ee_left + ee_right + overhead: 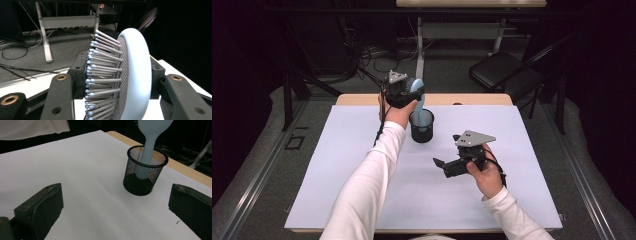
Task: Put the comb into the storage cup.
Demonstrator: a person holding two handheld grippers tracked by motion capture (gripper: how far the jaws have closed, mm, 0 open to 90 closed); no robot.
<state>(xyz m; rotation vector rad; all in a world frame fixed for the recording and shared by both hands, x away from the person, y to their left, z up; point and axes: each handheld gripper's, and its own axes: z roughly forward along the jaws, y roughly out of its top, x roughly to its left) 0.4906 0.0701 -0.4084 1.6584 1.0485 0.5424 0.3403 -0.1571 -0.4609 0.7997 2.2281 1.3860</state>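
A pale blue hairbrush [417, 89] stands handle-down in a black mesh cup [422, 126] near the far middle of the white sheet. My left gripper [411, 89] is shut on the brush head from above. In the left gripper view the brush head [135, 75] and its grey bristles [102, 75] sit pinched between the two black jaws. The right gripper view has the brush handle [148, 147] reaching down inside the mesh cup [145, 171]. My right gripper [438, 163] hovers open over the sheet to the right of the cup, nothing between its jaws.
The white sheet [362, 165] covers most of the wooden table [357, 99]. Beyond the far edge are a folding chair [502, 70], desk legs and cables on the floor.
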